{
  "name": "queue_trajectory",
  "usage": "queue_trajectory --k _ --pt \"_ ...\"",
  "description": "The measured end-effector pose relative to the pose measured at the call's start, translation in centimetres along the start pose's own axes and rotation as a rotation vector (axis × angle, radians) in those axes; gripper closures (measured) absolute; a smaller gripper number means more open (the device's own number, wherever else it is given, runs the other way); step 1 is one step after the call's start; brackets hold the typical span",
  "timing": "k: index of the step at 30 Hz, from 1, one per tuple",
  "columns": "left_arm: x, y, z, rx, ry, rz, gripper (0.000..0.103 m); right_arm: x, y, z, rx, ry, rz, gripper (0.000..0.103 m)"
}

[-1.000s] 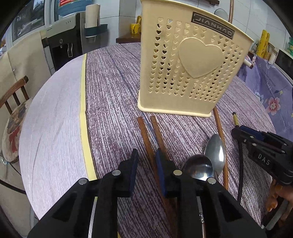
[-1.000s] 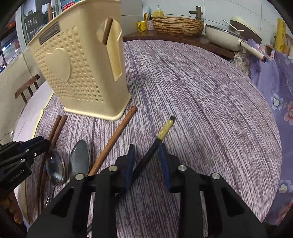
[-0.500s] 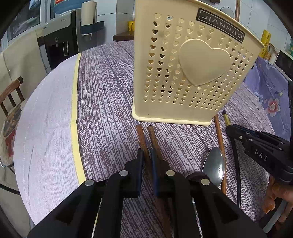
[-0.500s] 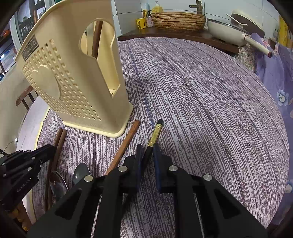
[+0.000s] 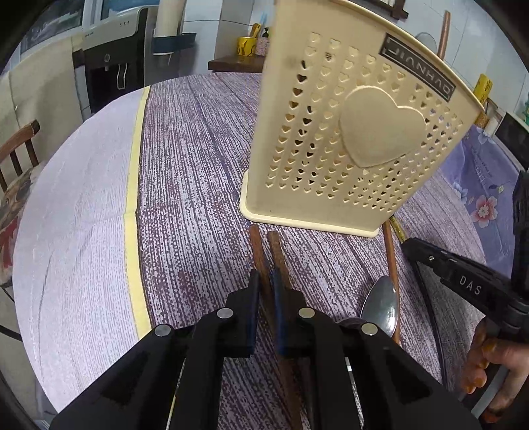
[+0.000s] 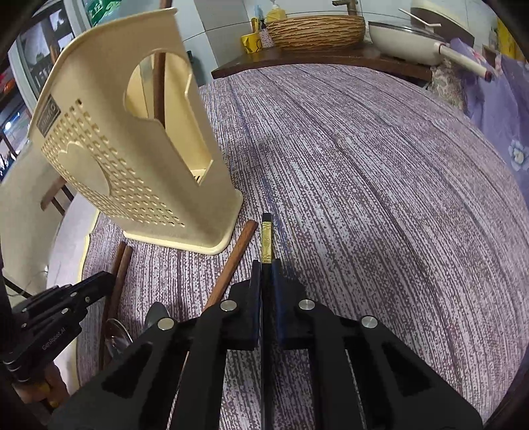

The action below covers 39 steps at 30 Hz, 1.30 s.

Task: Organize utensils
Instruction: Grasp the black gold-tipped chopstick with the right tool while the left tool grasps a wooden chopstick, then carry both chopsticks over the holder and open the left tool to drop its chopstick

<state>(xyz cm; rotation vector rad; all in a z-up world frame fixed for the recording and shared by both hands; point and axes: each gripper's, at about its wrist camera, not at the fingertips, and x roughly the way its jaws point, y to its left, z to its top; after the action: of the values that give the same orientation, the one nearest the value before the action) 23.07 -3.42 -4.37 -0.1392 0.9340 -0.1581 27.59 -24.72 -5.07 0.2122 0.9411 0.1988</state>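
A cream utensil holder (image 5: pixel 357 142) with heart-shaped holes stands on the purple table; it also shows in the right wrist view (image 6: pixel 132 158), with a brown chopstick (image 6: pixel 158 89) standing inside. My left gripper (image 5: pixel 265 287) is shut on a brown chopstick (image 5: pixel 256 244), one of a pair lying before the holder; its twin (image 5: pixel 276 246) lies just right. My right gripper (image 6: pixel 266 274) is shut on a black chopstick with a gold tip (image 6: pixel 267 241). Another brown chopstick (image 6: pixel 236 259) and two metal spoons (image 5: pixel 380 304) lie between the grippers.
The round table (image 6: pixel 380 172) has a purple striped cloth with a yellow band (image 5: pixel 132 198) at the left. A wooden chair (image 5: pixel 16 155) stands at the far left. A counter with a woven basket (image 6: pixel 317 31) and a white pan (image 6: pixel 406 43) lies behind the table.
Both grippers have closed, the left on a brown chopstick and the right on the black gold-tipped one. Both have moved closer to the holder.
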Motion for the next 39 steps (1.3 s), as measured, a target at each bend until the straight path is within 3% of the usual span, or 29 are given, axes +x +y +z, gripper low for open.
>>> queue_trajectory --k 16,22,32,39 --pt "-3.1 0.6 0.5 -0.042 -0.084 -0.058 0.095 -2.8 -1.3 -0.5 0.061 -0.064 0.096 0.095" --pt "-6.3 0.6 0.7 -0.038 -0.16 -0.094 0.095 -6.8 -1.0 -0.7 0.007 -0.173 0.119 0.095" --pt "-13.1 0.6 1.0 -0.025 -0.32 -0.143 0.096 -14.7 0.1 -1.2 -0.071 -0.323 0.243 0.095" --pt "-15.0 0.4 1.3 -0.019 -0.39 -0.137 0.096 -17.0 1.1 -1.3 -0.107 -0.369 0.273 0.095"
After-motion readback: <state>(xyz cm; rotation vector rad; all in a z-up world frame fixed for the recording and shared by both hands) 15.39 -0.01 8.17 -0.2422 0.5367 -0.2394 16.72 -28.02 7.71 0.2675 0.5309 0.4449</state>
